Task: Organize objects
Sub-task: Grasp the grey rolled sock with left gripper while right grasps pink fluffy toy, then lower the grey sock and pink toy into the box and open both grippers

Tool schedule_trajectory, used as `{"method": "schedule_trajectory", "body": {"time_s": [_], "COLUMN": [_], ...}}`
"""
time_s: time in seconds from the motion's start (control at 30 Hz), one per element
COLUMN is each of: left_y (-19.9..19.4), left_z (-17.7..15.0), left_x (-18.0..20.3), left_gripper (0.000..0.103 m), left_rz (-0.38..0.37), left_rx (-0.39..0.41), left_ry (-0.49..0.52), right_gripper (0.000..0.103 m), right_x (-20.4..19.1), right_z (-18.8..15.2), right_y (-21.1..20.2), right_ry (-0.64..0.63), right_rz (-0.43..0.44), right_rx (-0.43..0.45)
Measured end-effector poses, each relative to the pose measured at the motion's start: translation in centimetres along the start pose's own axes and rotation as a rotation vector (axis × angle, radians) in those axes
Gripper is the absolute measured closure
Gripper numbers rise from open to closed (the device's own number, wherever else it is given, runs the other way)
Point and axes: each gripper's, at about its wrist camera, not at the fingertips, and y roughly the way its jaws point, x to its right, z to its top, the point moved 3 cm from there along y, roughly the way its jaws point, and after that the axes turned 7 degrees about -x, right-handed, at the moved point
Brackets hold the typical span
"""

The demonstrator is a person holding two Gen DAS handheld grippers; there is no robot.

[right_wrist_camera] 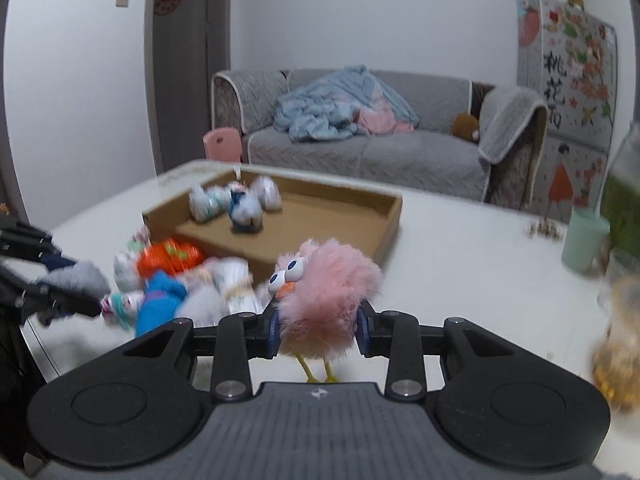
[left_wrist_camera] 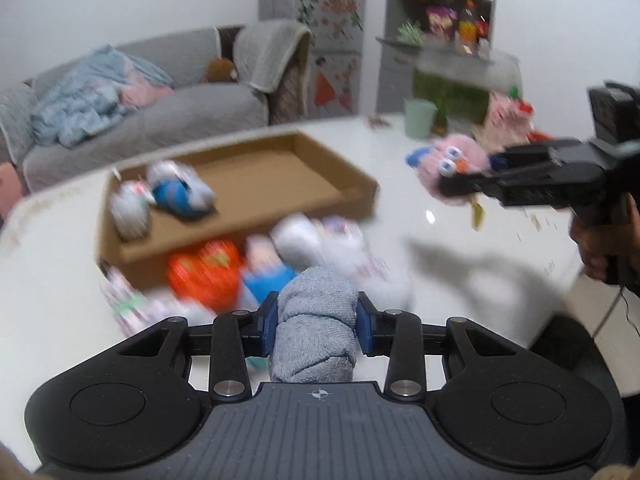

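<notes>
Ahead-left, far: shallow brown cardboard tray (left_wrist_camera: 244,184).
I clamp rolled grey sock (left_wrist_camera: 316,320) in left gripper (left_wrist_camera: 316,322), nearer; right gripper (right_wrist_camera: 318,326) clamps fluffy pink bird toy (right_wrist_camera: 328,292).

White table (right_wrist_camera: 460,248) bears cardboard tray (right_wrist_camera: 344,220), sock bundles (right_wrist_camera: 192,280).

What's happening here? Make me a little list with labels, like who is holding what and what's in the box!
left claw: shut on a rolled grey sock
right claw: shut on a fluffy pink bird toy
cardboard box: holds a few rolled sock bundles
pile beside box: more bundles, one orange, one blue
table: white
green cup: stands on the table
</notes>
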Motion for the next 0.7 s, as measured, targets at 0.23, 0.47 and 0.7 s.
{"method": "schedule_trajectory", "body": {"time_s": [0.23,0.47,0.7], "left_y": [-0.9,2.1,7.0], "left_z": [7.1,11.7,10.9], "left_x": [-5.1,-10.0,-12.5], "left_gripper": [0.059,0.059,0.058], "left_rz": [0.127,0.175,0.212], "left_rx": [0.045,-0.012,-0.114], "left_ry": [0.025,0.048,0.122], "right_gripper": [0.071,0.071,0.071], "right_x": [-1.3,-3.4,-6.5], "right_z": [6.0,11.7,14.0], "right_y": [0.0,4.6,11.5], "right_ry": [-0.051,-0.099,-0.157], "right_rz": [0.092,0.201,0.269], "right_rx": [0.058,0.053,-0.027]}}
